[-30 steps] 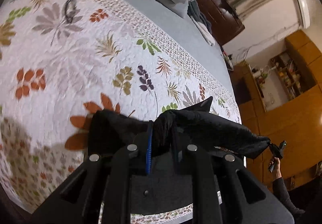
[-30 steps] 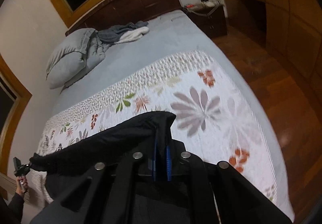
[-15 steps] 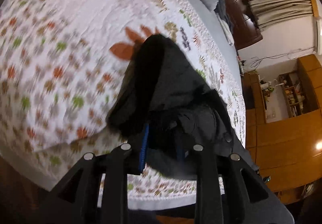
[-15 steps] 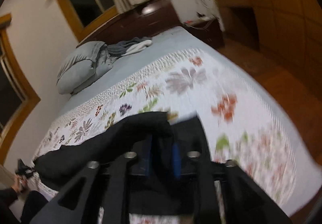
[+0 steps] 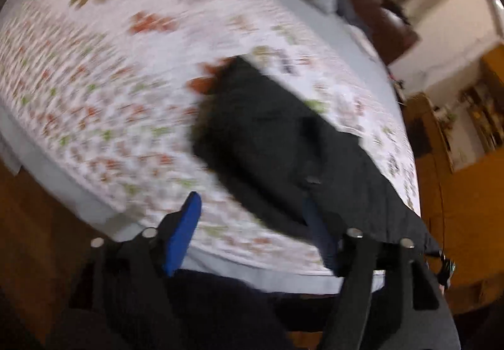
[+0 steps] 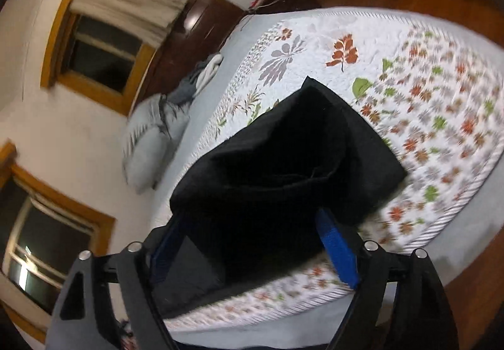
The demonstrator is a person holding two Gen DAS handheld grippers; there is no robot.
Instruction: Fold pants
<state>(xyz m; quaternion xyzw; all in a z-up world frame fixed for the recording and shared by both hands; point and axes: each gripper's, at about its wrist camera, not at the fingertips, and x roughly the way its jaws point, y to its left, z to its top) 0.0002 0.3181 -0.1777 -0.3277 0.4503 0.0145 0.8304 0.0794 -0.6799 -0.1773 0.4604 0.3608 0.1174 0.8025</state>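
Black pants [image 5: 283,142] [image 6: 283,161] lie in a loose folded heap on the floral quilt [image 5: 94,92] [image 6: 425,104], close to the near edge of the bed [image 5: 78,192] [image 6: 466,236]. One squared corner of the cloth points toward the middle of the quilt; the opposite end reaches the near edge and hangs over it.

Left claw [image 5: 249,224]: fingers spread wide apart, gripping nothing. The blue pad on one finger [image 5: 184,230] sits over the bed's near edge, clear of the pants; the other finger is next to dark cloth, contact too blurred to call. Left view smeared throughout.

Right claw [image 6: 252,249]: fingers also wide apart, one blue pad [image 6: 337,252] in plain sight beside the heap. The pants' near end lies in the gap between the fingers, not pinched.

Farther out: grey pillows [image 6: 151,142] and a bundle of grey and white clothes [image 6: 201,76] at the far end of the bed, dark wooden headboard [image 6: 189,35], wood-framed windows [image 6: 100,57], wooden floor [image 5: 41,239].
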